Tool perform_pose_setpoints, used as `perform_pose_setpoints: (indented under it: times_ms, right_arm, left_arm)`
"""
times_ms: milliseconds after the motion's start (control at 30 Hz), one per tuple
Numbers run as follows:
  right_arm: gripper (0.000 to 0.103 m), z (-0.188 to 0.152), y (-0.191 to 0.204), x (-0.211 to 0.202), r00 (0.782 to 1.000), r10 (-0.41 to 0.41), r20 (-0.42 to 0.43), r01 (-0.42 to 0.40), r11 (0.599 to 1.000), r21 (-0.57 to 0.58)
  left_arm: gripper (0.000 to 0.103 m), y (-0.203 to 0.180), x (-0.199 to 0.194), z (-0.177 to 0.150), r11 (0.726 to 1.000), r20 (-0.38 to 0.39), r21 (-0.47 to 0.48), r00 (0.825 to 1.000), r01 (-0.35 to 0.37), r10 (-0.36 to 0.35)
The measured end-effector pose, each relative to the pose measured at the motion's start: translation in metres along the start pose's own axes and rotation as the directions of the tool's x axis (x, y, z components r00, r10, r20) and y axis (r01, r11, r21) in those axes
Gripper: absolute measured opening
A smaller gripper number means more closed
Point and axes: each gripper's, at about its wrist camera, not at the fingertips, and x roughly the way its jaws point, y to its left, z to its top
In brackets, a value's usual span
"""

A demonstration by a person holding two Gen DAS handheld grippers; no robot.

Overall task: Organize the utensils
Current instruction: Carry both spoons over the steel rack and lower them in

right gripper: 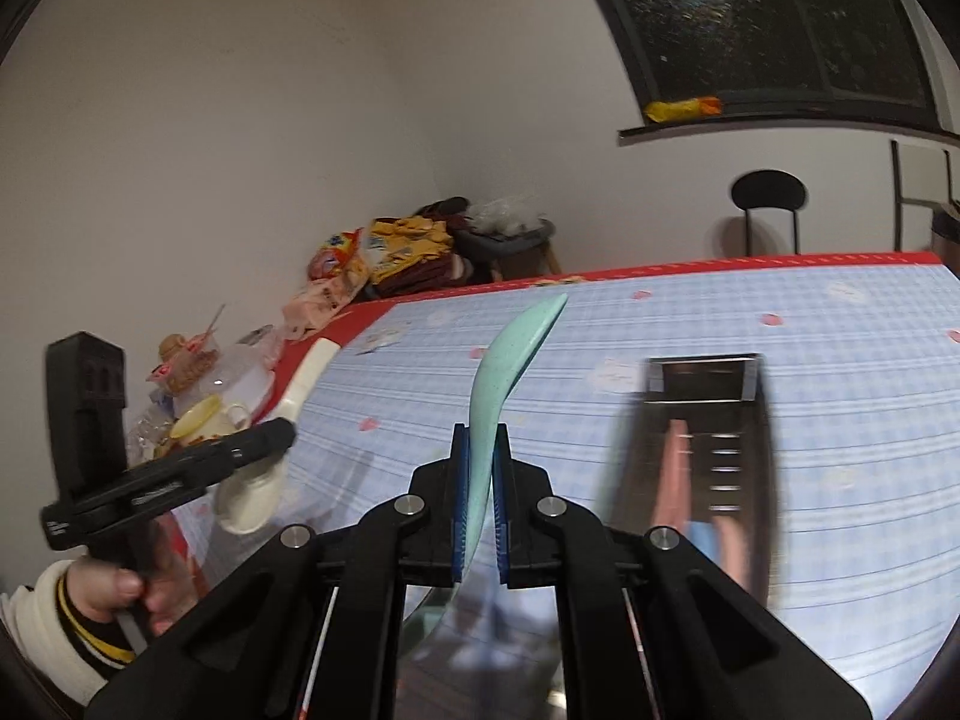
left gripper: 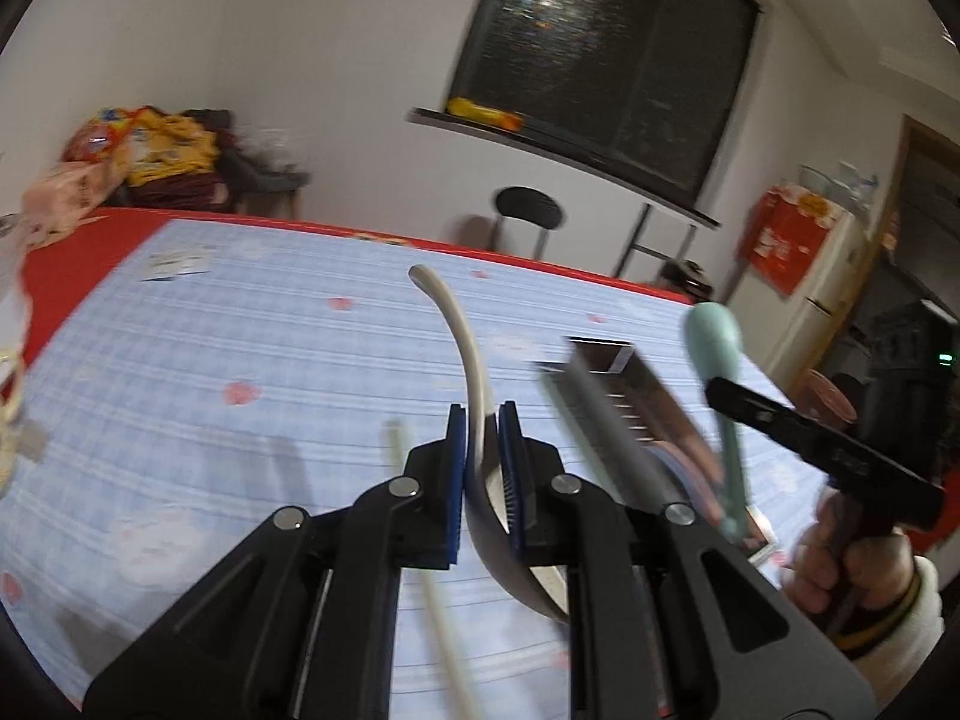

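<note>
The white spoon (left gripper: 465, 348) is clamped in the left gripper (left gripper: 483, 468), handle pointing forward; the metal holder (left gripper: 624, 402) lies on the desk (left gripper: 240, 330), just right of it.

The teal spoon (right gripper: 498, 384) is clamped in the right gripper (right gripper: 480, 498); the metal holder (right gripper: 705, 450) lies close on its right, long axis running away, making this arm the nearer.

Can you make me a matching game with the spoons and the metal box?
Things:
1. White spoon
2. Green spoon
3. Metal box
4. Chopstick

Places:
A. Standing on the blue cloth
B. Pinched in the right claw
C. Lying on the cloth under the left claw
D. Pinched in the left claw

Pairs: 1-D, 2-B, 3-A, 4-C
</note>
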Motion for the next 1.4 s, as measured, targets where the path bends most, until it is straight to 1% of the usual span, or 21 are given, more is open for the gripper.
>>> perform_pose_setpoints:
  times_ms: [100, 200, 300, 400, 467, 633, 733, 900, 1100, 1400]
  right_arm:
    - [0.008, 0.0, -0.023, -0.006, 1.0, -0.017, -0.01, 0.017, 1.0, 0.011]
    - [0.008, -0.006, -0.039, -0.015, 1.0, -0.029, 0.0, 0.029, 1.0, 0.0]
    - [0.008, -0.013, -0.06, -0.022, 0.999, -0.025, 0.021, 0.024, 0.999, 0.027]
    - [0.008, -0.015, -0.076, -0.026, 0.999, -0.045, 0.008, 0.044, 0.998, 0.045]
    - [0.008, -0.014, -0.082, -0.03, 0.999, -0.047, -0.004, 0.047, 0.998, 0.04]
    - [0.008, -0.018, -0.087, -0.023, 0.993, -0.099, -0.062, 0.101, 0.995, 0.026]
    - [0.008, -0.022, -0.084, -0.016, 0.987, -0.127, -0.095, 0.126, 0.992, -0.012]
    - [0.008, -0.027, -0.078, -0.004, 0.978, -0.156, -0.141, 0.148, 0.987, -0.067]
    - [0.008, -0.032, -0.082, 0.005, 0.97, -0.17, -0.174, 0.162, 0.985, -0.063]
    - [0.01, -0.034, -0.079, 0.01, 0.969, -0.164, -0.188, 0.154, 0.986, -0.066]
  left_arm:
    - [0.015, -0.033, 0.016, 0.001, 0.997, -0.032, -0.005, 0.997, 0.073, -0.073]
    - [0.015, -0.062, 0.034, -0.001, 0.992, -0.067, -0.006, 0.99, 0.124, -0.124]
    - [0.015, -0.088, 0.053, -0.003, 0.987, -0.107, 0.004, 0.982, 0.16, -0.159]
    - [0.015, -0.107, 0.071, -0.007, 0.983, -0.145, 0.008, 0.973, 0.184, -0.181]
    - [0.015, -0.116, 0.082, -0.01, 0.982, -0.165, 0.007, 0.969, 0.19, -0.186]
    - [0.015, -0.122, 0.106, -0.018, 0.983, -0.199, -0.002, 0.963, 0.186, -0.182]
    - [0.015, -0.128, 0.115, -0.022, 0.985, -0.209, 0.017, 0.964, 0.172, -0.165]
    - [0.015, -0.125, 0.124, -0.027, 0.988, -0.226, 0.019, 0.963, 0.155, -0.146]
    - [0.015, -0.124, 0.129, -0.031, 0.99, -0.248, 0.015, 0.96, 0.142, -0.134]
    - [0.015, -0.123, 0.137, -0.037, 0.993, -0.263, 0.017, 0.959, 0.116, -0.108]
